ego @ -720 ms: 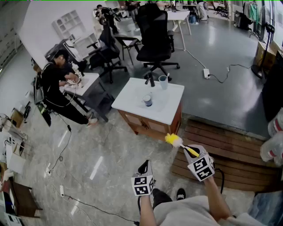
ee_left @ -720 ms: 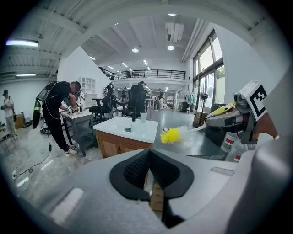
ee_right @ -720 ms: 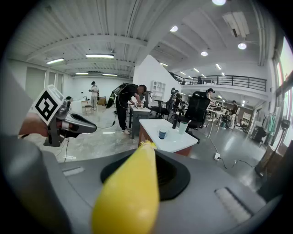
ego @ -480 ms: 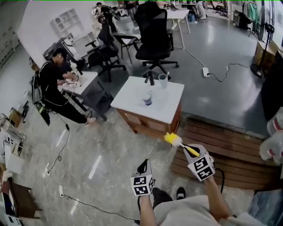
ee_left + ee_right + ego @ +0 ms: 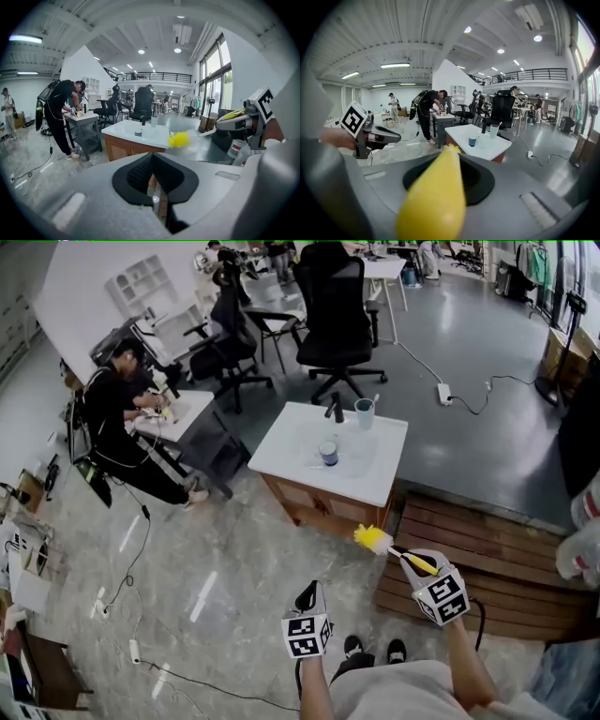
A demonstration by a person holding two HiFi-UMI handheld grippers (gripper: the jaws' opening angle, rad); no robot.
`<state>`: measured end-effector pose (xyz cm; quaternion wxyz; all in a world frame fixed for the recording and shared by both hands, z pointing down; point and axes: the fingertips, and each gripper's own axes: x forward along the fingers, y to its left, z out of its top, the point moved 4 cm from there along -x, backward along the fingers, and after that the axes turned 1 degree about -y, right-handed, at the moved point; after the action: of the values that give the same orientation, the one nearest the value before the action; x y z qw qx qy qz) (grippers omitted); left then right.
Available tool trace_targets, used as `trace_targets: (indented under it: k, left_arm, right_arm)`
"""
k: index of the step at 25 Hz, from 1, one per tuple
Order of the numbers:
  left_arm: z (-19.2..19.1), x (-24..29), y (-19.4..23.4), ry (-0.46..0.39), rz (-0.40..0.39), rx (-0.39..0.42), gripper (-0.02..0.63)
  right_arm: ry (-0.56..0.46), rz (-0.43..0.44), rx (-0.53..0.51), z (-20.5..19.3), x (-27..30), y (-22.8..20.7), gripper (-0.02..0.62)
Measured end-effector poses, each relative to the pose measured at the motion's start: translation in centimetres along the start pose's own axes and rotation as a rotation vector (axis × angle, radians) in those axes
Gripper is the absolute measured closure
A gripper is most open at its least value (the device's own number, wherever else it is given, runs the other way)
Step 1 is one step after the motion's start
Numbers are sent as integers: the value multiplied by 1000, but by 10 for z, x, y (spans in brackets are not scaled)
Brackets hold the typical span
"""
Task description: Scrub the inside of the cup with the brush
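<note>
A small blue cup stands on the white table top, well ahead of me. My right gripper is shut on the yellow handle of the brush. Its yellow bristle head points toward the table's near corner, short of it. In the right gripper view the yellow handle fills the foreground, with the cup far beyond it. My left gripper hangs lower left, shut and empty, over the floor. In the left gripper view its jaws meet, and the brush head shows to the right.
A tall pale glass and a black upright fitting stand at the table's far edge. Wooden decking lies to the right. Black office chairs stand behind the table. A person works at a desk to the left. Cables trail over the floor.
The table now sits a little further right and lower in the head view. The right gripper and brush have shifted slightly right with it. Both grippers keep their states.
</note>
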<state>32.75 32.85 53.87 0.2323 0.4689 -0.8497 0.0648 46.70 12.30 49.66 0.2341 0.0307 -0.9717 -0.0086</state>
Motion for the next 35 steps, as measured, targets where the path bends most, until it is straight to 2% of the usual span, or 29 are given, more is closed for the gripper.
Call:
trace_targets:
  k: [8, 12, 16, 23, 31, 35]
  left_arm:
    - [19, 17, 73, -12, -46, -11, 600]
    - [14, 25, 100, -3, -49, -30, 600]
    - [8, 42, 125, 14, -43, -45, 600]
    - [27, 93, 162, 35, -30, -37, 600]
    - [75, 188, 203, 46, -21, -22, 600]
    - [106, 240, 216, 64, -37, -11, 600]
  right_arm:
    - [40, -28, -106, 33, 52, 26, 555]
    - [23, -16, -67, 43, 73, 39, 555]
    - [40, -11, -76, 48, 102, 41, 555]
    - [56, -12, -67, 62, 164, 11, 555]
    - [53, 5, -90, 96, 256, -39, 555]
    - [73, 32, -66, 114, 296, -68, 555]
